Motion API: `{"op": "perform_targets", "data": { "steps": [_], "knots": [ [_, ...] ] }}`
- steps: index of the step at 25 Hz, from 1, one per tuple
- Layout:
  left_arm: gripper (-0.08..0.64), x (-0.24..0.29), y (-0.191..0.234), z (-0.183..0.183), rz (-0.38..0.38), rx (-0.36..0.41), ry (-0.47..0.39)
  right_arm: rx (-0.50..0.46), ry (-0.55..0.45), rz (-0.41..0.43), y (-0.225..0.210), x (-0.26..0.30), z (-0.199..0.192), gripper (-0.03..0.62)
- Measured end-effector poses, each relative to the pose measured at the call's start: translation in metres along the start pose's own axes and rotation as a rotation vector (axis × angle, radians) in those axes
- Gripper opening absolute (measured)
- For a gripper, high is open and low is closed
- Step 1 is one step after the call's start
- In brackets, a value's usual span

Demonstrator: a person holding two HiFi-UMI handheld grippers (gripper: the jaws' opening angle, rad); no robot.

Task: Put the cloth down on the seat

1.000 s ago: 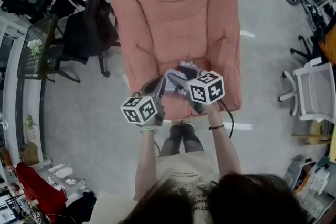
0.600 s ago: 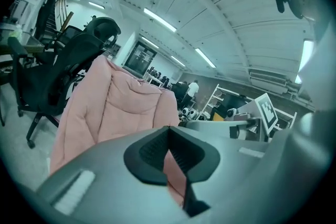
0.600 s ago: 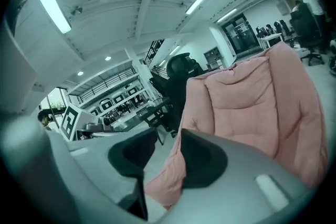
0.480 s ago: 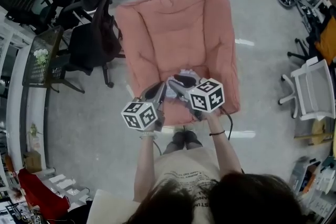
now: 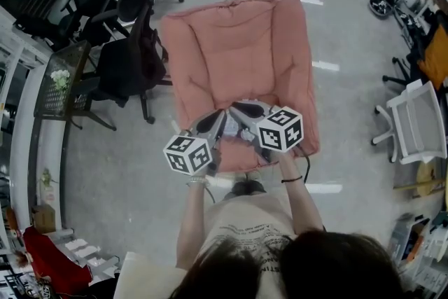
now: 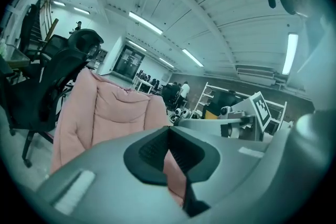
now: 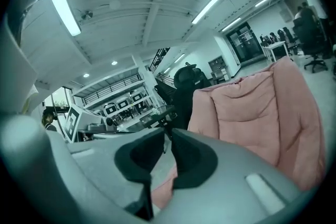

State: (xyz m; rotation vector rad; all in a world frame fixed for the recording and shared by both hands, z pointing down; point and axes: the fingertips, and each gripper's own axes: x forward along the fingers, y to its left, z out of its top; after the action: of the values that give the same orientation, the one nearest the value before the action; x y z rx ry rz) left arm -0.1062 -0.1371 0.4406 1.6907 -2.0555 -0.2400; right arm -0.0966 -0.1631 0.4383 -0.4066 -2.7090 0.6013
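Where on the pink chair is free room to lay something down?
The chair is bare beyond the claws' tips, between its padded arms, up to the backrest. Its front edge is crowded: the left claw and the right claw, jaws closing on nothing, hang there.

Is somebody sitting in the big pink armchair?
No: the head view shows the pink armchair with nobody on its cushions, and the only person near it stands at its front edge.
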Motion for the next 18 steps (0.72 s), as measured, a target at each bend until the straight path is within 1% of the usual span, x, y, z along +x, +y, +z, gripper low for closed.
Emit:
{"op": "perform_targets", "data": {
  "steps": [11,18],
  "knots": [
    [0.005,-0.009,-0.012,0.010,-0.024,0.037,-0.010,-0.025,-0.037,0.001,0.009,-0.010,0.018,0.005],
    [0.005,-0.007,-0.017,0.017,-0.042,0.062,-0.021,-0.047,-0.048,0.022,0.018,-0.013,0.025,0.002]
  ]
}}
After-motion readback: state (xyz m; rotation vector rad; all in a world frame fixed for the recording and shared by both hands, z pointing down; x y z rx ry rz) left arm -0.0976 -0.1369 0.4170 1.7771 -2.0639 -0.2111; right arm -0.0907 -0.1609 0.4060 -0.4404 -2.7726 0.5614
